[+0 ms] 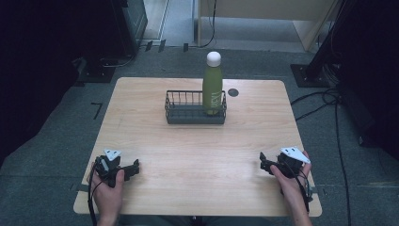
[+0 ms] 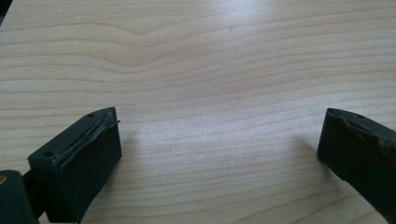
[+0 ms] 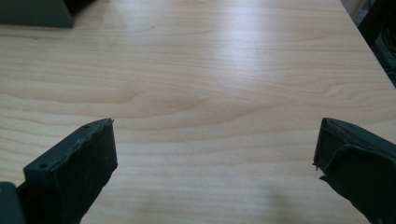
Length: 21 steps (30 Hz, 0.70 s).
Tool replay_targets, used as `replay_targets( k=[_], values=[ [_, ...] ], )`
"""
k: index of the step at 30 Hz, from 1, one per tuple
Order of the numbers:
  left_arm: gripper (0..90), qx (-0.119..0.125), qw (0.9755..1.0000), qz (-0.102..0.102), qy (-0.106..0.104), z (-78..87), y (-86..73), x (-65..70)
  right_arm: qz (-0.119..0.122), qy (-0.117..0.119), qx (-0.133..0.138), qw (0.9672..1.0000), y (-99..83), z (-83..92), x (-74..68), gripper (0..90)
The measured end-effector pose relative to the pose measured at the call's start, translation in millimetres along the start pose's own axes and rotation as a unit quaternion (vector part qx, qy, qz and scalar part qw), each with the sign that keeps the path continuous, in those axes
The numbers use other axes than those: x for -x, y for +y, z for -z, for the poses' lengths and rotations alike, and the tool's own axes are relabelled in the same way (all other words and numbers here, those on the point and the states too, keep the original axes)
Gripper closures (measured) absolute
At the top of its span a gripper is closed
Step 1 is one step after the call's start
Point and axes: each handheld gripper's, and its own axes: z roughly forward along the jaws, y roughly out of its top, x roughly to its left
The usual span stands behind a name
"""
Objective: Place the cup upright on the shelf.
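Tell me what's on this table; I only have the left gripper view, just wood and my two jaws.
Observer: A wire basket sits at the far middle of the table.
Operator: Say what's in it.
Observer: A green bottle with a white cap stands upright in its right end.
Operator: Report the right gripper.
Observer: The right gripper is open near the table's right front, apart from the basket, held in a hand.
Operator: Place my left gripper.
Observer: The left gripper is near the left front corner, open, with bare wood between it and the basket.
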Motion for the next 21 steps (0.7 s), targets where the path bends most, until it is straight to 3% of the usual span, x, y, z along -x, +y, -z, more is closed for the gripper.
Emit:
replay_targets(
  k=[16, 21],
  values=[
    [0.0, 0.000, 1.0000, 0.000, 0.000, 0.0, -0.1, 0.0, -0.004, -0.031, -0.015, 0.9994, -18.1, 17.1, 28.9, 0.0],
    [0.0, 0.001, 1.0000, 0.001, 0.000, 0.0, -0.1, 0.1, 0.004, -0.044, -0.034, 0.9984, -23.2, 23.3, 38.3, 0.0]
  ],
)
